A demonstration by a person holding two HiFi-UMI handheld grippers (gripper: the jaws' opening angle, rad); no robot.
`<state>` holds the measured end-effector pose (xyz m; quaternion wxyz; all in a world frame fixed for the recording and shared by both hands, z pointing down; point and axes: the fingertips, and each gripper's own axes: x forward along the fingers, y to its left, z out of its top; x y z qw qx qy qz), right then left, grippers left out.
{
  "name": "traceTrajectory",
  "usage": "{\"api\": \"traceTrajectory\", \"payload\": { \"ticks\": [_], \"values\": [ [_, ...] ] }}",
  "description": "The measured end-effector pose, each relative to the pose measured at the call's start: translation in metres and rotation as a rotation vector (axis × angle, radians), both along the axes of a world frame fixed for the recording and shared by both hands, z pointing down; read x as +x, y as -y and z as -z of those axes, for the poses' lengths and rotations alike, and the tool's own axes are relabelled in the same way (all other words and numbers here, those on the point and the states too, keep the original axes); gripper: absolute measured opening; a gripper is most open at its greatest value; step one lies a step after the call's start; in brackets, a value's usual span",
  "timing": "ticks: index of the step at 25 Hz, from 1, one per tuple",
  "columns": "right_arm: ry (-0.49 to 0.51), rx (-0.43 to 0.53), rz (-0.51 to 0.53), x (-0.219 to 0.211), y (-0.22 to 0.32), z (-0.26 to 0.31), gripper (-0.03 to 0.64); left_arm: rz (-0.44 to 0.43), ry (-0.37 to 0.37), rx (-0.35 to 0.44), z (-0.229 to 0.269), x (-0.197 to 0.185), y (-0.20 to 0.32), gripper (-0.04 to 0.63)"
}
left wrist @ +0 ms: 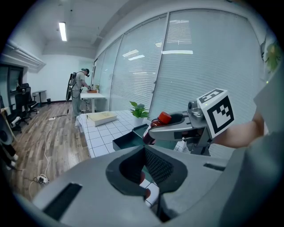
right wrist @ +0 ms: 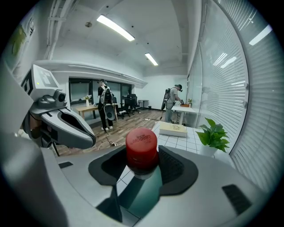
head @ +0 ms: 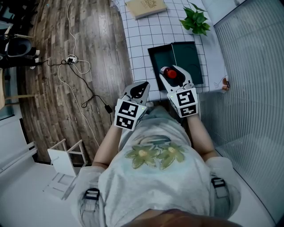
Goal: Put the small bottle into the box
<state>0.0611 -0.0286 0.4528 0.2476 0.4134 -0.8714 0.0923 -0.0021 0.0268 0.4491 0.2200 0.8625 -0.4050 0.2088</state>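
Observation:
My right gripper (head: pixel 175 76) is shut on the small bottle (head: pixel 171 73), a dark bottle with a red cap (right wrist: pixel 141 142), and holds it upright above the near part of the dark green box (head: pixel 186 57). In the right gripper view the box's teal inside (right wrist: pixel 141 190) shows right under the bottle. The box lies open on the white tiled table (head: pixel 146 40). My left gripper (head: pixel 140 89) hovers at the table's near edge, left of the box, shut with nothing held. From the left gripper view, the right gripper (left wrist: pixel 177 126) carries the bottle (left wrist: pixel 158 121) over the box (left wrist: pixel 126 141).
A tan book (head: pixel 145 7) and a potted plant (head: pixel 195 20) sit at the table's far end. A glass wall with blinds (head: pixel 248 88) runs along the right. Cables (head: pixel 71 60) and a white stool (head: pixel 66 157) lie on the wood floor to the left. People stand far off.

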Motion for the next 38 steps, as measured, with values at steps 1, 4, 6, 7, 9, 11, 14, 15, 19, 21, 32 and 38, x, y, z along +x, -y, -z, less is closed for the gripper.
{"api": "traceTrajectory", "payload": {
  "ticks": [1, 4, 6, 7, 9, 11, 14, 15, 19, 21, 32, 38],
  "values": [
    [-0.002, -0.004, 0.001, 0.000, 0.000, -0.002, 0.218, 0.002, -0.001, -0.001, 0.000, 0.000, 0.000, 0.008],
    [-0.011, -0.013, 0.001, 0.002, 0.002, -0.006, 0.218, 0.012, -0.003, -0.004, -0.001, -0.001, -0.001, 0.008],
    [-0.016, -0.014, -0.002, 0.003, 0.003, -0.008, 0.218, 0.018, -0.003, -0.005, -0.001, -0.003, -0.001, 0.008],
    [-0.017, -0.014, -0.005, 0.004, 0.004, -0.009, 0.218, 0.021, -0.003, -0.006, -0.002, -0.004, 0.000, 0.008],
    [-0.017, -0.018, -0.009, 0.004, 0.006, -0.011, 0.218, 0.024, -0.002, -0.009, -0.003, -0.006, 0.001, 0.008],
    [-0.018, -0.023, -0.010, 0.005, 0.008, -0.013, 0.218, 0.026, -0.002, -0.014, -0.004, -0.007, 0.002, 0.008],
    [-0.021, -0.029, -0.010, 0.004, 0.009, -0.016, 0.218, 0.025, -0.001, -0.020, -0.006, -0.009, 0.005, 0.008],
    [-0.022, -0.031, -0.011, 0.003, 0.010, -0.017, 0.218, 0.023, -0.002, -0.023, -0.006, -0.010, 0.006, 0.008],
    [-0.024, -0.039, -0.017, 0.003, 0.015, -0.019, 0.218, 0.020, -0.012, -0.034, -0.011, -0.010, 0.012, 0.008],
    [-0.026, -0.039, -0.021, 0.003, 0.019, -0.021, 0.218, 0.016, -0.011, -0.038, -0.013, -0.010, 0.015, 0.008],
    [-0.035, -0.055, -0.023, 0.000, 0.027, -0.029, 0.218, 0.010, -0.008, -0.047, -0.015, -0.012, 0.023, 0.008],
    [-0.042, -0.069, -0.019, -0.001, 0.030, -0.035, 0.218, 0.011, -0.007, -0.058, -0.021, -0.013, 0.024, 0.008]
  ]
}}
